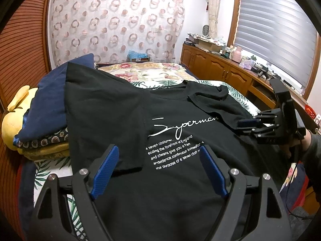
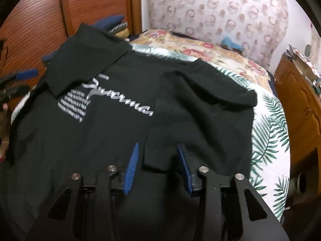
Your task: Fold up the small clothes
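Note:
A black T-shirt [image 1: 180, 172] with white "Superman" script lies chest-up on the bed. Its left sleeve [image 1: 100, 110] is folded in over the chest, and its right sleeve [image 1: 210, 102] is folded in too. My left gripper [image 1: 158, 150] hovers open over the shirt's lower print, nothing between its blue pads. My right gripper [image 2: 157, 145] stands partly open over the T-shirt [image 2: 90, 140], and the folded sleeve's corner [image 2: 158, 158] lies between the pads without being pinched. From the left wrist view the right gripper [image 1: 243, 123] sits at the shirt's right edge, held by a hand.
The bed sheet [image 2: 266, 124] has a green leaf print, with a floral cover [image 1: 144, 70] further back. A navy cushion [image 1: 50, 100] and a yellow plush [image 1: 12, 118] are piled at the left. A wooden cabinet [image 1: 220, 68] runs along the right side.

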Demonstrator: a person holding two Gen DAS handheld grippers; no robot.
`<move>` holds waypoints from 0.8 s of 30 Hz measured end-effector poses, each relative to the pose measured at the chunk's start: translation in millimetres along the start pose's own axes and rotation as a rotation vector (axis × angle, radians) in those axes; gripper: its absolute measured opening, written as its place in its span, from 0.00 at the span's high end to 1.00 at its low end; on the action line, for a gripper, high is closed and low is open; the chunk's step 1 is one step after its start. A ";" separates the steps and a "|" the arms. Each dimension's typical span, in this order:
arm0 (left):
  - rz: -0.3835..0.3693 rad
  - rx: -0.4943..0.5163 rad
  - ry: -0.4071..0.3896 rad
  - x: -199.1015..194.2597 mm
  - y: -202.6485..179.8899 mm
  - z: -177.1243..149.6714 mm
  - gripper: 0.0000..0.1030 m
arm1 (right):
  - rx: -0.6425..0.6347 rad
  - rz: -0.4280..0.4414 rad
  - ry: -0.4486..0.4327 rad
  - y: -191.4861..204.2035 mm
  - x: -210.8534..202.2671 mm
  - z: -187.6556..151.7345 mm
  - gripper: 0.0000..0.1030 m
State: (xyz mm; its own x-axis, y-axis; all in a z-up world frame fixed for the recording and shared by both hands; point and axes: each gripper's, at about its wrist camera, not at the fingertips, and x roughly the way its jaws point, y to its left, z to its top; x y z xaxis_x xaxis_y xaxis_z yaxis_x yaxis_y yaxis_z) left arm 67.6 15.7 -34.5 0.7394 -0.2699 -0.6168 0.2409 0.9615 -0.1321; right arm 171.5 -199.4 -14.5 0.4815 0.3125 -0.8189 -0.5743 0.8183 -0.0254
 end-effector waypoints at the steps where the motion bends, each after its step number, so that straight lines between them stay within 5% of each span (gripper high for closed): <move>1: 0.001 0.000 0.002 0.6 -0.3 -0.3 0.19 | -0.006 -0.003 0.010 1.3 2.5 -1.5 0.70; 5: 0.002 -0.002 0.006 1.1 -0.6 -0.8 0.19 | -0.044 -0.018 0.018 6.3 7.3 -5.9 0.90; 9: 0.001 0.002 0.007 2.7 -1.1 -0.7 0.19 | -0.040 0.008 -0.007 4.6 -2.6 -4.4 0.97; 17: -0.015 0.020 0.031 16.0 -5.6 4.3 0.19 | -0.003 0.098 -0.025 9.3 -17.7 -4.2 0.95; 24: -0.045 0.088 0.076 51.5 -25.2 35.0 0.19 | 0.064 0.053 -0.074 -26.9 -29.8 1.7 0.76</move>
State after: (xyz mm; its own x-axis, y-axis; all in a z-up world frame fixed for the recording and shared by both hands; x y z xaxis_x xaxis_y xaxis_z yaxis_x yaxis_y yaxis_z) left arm 121.7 -24.3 -35.7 0.6778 -0.3045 -0.6692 0.3295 0.9395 -0.0938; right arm 173.8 -229.9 11.6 0.5002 0.3893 -0.7735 -0.5584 0.8277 0.0556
